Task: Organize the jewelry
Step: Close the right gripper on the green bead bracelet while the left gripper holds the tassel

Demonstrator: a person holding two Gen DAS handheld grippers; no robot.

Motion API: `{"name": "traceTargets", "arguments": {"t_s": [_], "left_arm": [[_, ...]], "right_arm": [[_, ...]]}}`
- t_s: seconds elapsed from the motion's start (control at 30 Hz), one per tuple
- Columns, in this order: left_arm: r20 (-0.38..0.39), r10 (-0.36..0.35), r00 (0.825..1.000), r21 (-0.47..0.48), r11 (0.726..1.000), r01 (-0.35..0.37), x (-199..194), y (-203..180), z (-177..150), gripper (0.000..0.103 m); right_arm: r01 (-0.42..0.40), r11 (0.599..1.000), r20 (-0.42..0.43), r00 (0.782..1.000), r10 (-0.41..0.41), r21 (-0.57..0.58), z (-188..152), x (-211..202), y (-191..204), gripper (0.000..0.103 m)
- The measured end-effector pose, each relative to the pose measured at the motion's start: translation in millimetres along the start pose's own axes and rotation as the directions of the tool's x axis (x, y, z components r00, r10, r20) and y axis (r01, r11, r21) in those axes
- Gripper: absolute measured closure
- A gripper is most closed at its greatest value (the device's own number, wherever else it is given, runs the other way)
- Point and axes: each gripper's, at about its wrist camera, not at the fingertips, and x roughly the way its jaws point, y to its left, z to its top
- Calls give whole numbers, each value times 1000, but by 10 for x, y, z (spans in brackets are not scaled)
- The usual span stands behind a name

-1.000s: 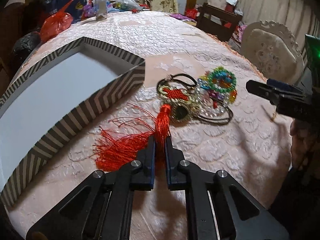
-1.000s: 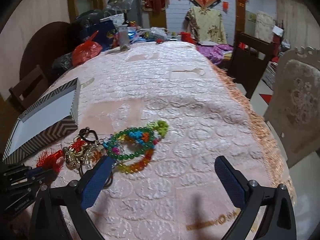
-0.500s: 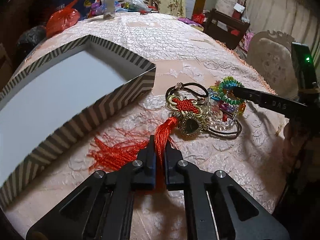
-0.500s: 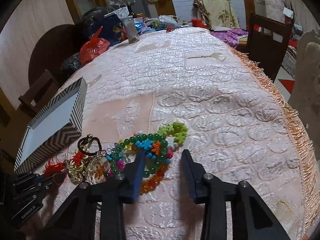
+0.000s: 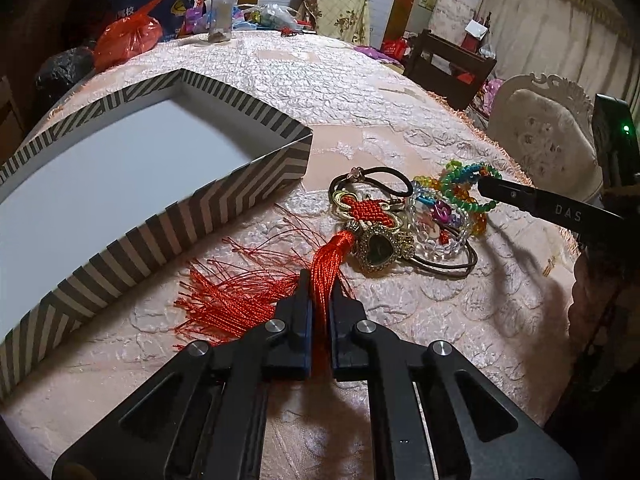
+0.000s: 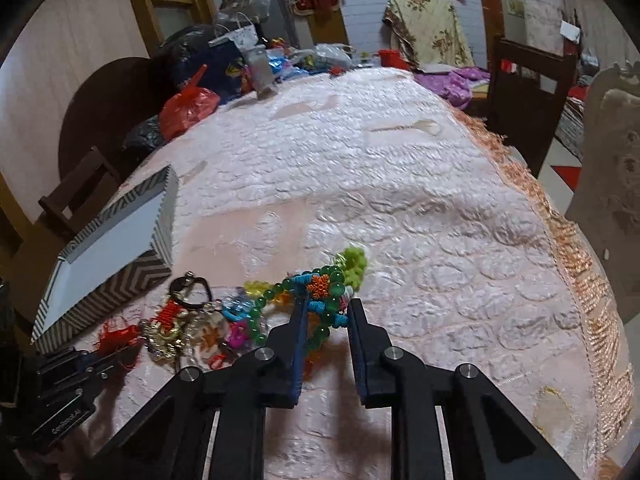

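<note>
Since a second ago, we are closing the right gripper (image 6: pixel 326 306) from wide apart down around the bead bracelets (image 6: pixel 320 292), jaws just been narrowing with the green beads between them; whether the pads are pressing yet we cannot tell. Our left gripper (image 5: pixel 320 284) is staying clamped on the red tassel (image 5: pixel 240 296).

Left wrist view: we are pinching the tassel cord between nearly closed jaws, loose red threads fanning left on the pink tablecloth (image 5: pixel 360 92). Tassel is leading to a red knot charm (image 5: pixel 370 212) and a heart pendant (image 5: pixel 378 250), tangled with black hair ties (image 5: pixel 384 180) and clear beads. Striped box (image 5: pixel 132 184) is sitting just left, open, white inside. Right tool's finger is reaching into the coloured beads from the right edge.

Right wrist view: we are straddling the green and blue bracelet, a lime tuft just beyond the fingertips. Jewelry pile is lying left of the jaws, box further left. Red bag (image 6: pixel 188 108), a jar and clutter are crowding the far table end; chairs are standing at the right.
</note>
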Motion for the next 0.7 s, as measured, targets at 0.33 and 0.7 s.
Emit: {"name": "traceTargets", "arguments": {"t_s": [0.33, 0.7], "left_arm": [[4, 12, 1000, 7, 1000, -12, -3, -18, -8, 98], [6, 10, 1000, 1, 1000, -10, -10, -14, -14, 98]], "right_arm": [[27, 997, -55, 998, -23, 78, -100, 9, -132, 79], [16, 998, -55, 998, -13, 55, -175, -20, -95, 94]]}}
